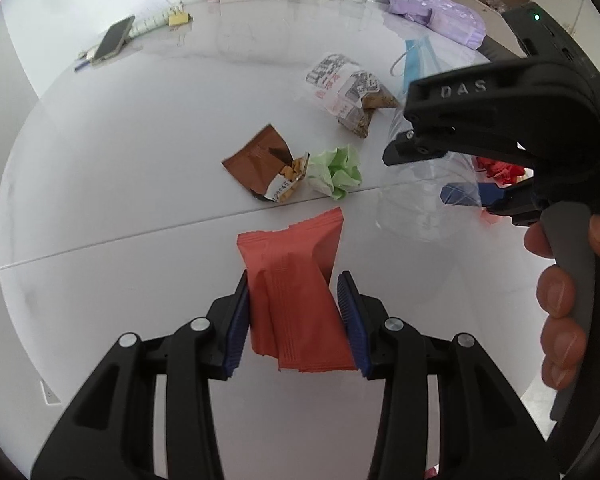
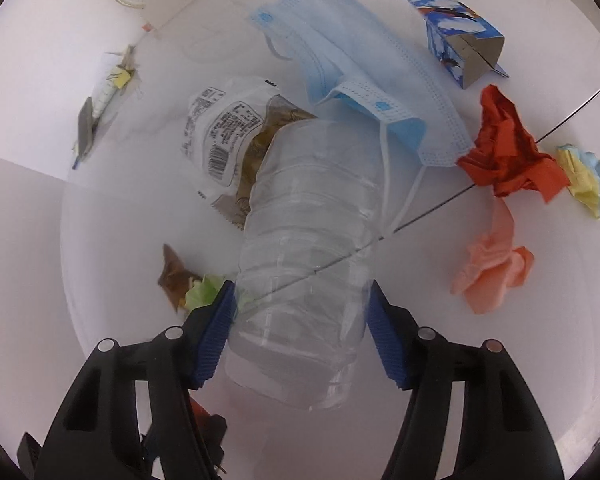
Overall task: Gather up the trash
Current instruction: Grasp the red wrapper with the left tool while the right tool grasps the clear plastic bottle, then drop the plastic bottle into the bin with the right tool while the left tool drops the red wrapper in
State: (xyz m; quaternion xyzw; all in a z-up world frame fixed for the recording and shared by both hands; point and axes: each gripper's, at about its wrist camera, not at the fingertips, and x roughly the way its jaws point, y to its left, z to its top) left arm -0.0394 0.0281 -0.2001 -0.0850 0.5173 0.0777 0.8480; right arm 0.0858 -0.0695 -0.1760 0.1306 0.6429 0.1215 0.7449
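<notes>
My left gripper [image 1: 296, 320] pinches a red wrapper [image 1: 296, 292]; my right gripper [image 2: 300, 336] clamps a clear, seemingly empty plastic bottle [image 2: 312, 248]. Only the right view shows, beyond its tips, the blue carton [image 2: 460, 36], open-ended, contents unclear.

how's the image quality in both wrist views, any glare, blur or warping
Left wrist view: strong fisheye bending, the table seam curves; soft window glare on the glossy table; the red wrapper in the left gripper is sharp. Right wrist view: hazy and washed out, the clear bottle in the right gripper blurs what lies behind it; the mask is crisper.
</notes>
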